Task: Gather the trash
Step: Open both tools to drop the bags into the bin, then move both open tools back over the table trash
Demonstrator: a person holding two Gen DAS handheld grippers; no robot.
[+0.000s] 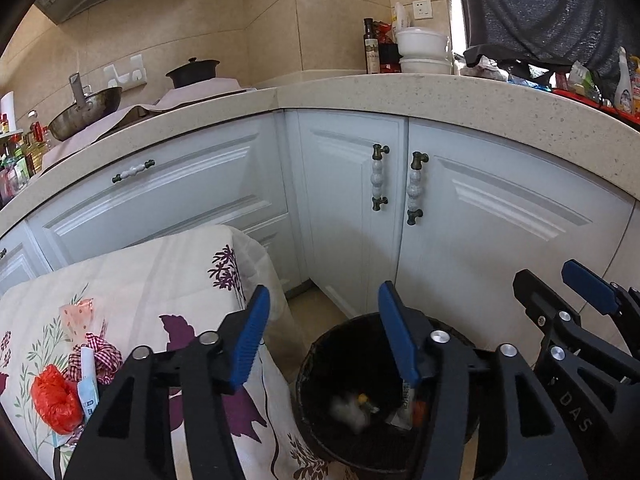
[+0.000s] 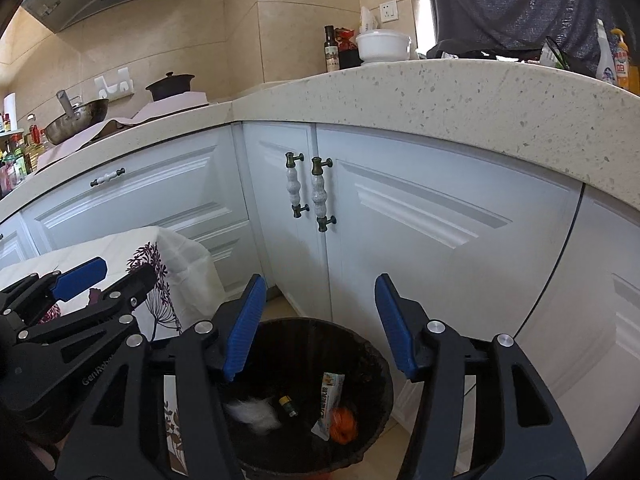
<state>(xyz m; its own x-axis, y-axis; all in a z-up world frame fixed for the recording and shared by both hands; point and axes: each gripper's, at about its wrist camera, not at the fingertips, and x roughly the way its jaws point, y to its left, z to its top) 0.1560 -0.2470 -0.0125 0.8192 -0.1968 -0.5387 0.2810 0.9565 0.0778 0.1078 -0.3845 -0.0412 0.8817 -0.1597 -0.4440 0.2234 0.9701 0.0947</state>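
A black round bin (image 1: pixel 344 346) stands on the floor against the white cabinets. My left gripper (image 1: pixel 326 336) hangs open over its left rim with nothing between the blue pads. My right gripper (image 2: pixel 320 328) is open over the same bin (image 2: pixel 362 360), also empty, and shows at the right edge of the left wrist view (image 1: pixel 560 292). Inside the bin lie a blurred white wad (image 2: pixel 252 410), a small yellow-capped bottle (image 2: pixel 287 405), a white packet (image 2: pixel 330 400) and an orange lump (image 2: pixel 345 420). More trash sits on the floral cloth: a red plastic bag (image 1: pixel 52 400) and a white tube (image 1: pixel 88 376).
The cloth-covered table (image 1: pixel 168 280) stands just left of the bin. White cabinet doors with handles (image 1: pixel 380 178) are right behind it, under a speckled counter edge (image 1: pixel 440 88). On the counter stand a wok (image 1: pixel 86 110), a dark pot (image 1: pixel 192 72), bottles and white bowls (image 1: pixel 422 46).
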